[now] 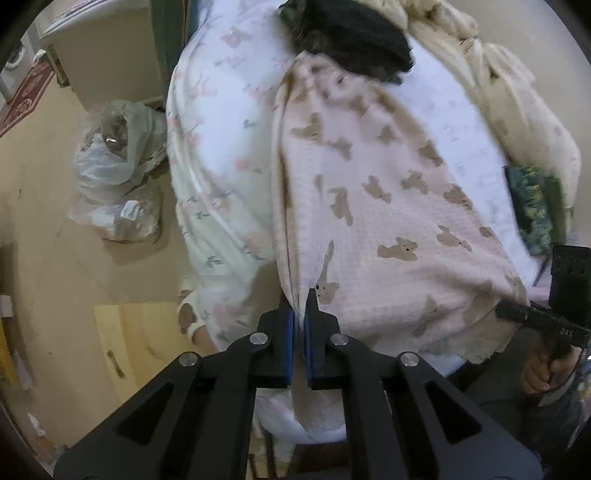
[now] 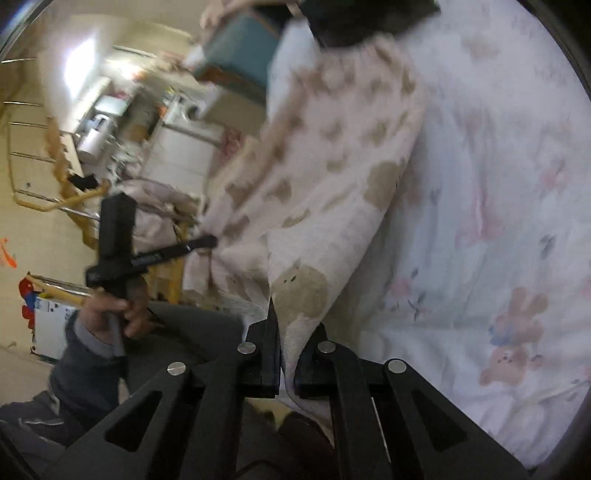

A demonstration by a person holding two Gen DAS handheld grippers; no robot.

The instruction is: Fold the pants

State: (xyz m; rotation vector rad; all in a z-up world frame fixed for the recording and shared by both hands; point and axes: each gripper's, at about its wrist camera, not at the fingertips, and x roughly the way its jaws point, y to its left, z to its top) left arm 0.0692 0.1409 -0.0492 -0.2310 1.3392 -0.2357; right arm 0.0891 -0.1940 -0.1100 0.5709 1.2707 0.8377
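The pants [image 1: 388, 206] are pale pink waffle fabric with brown bear prints, spread over a bed with a white floral sheet [image 1: 221, 122]. My left gripper [image 1: 301, 306] is shut on the near edge of the pants. My right gripper [image 2: 286, 325] is shut on another near edge of the pants [image 2: 321, 177]. The right gripper also shows at the right in the left wrist view [image 1: 506, 310], pinching the pants' edge. The left gripper shows in the right wrist view [image 2: 212, 242], pinching the opposite edge. The pants hang stretched between both grippers.
A black garment [image 1: 354, 33] and a cream blanket [image 1: 509, 92] lie at the far end of the bed. Plastic bags [image 1: 118, 173] sit on the tan floor left of the bed. A dark green patterned item [image 1: 535, 206] lies at the bed's right.
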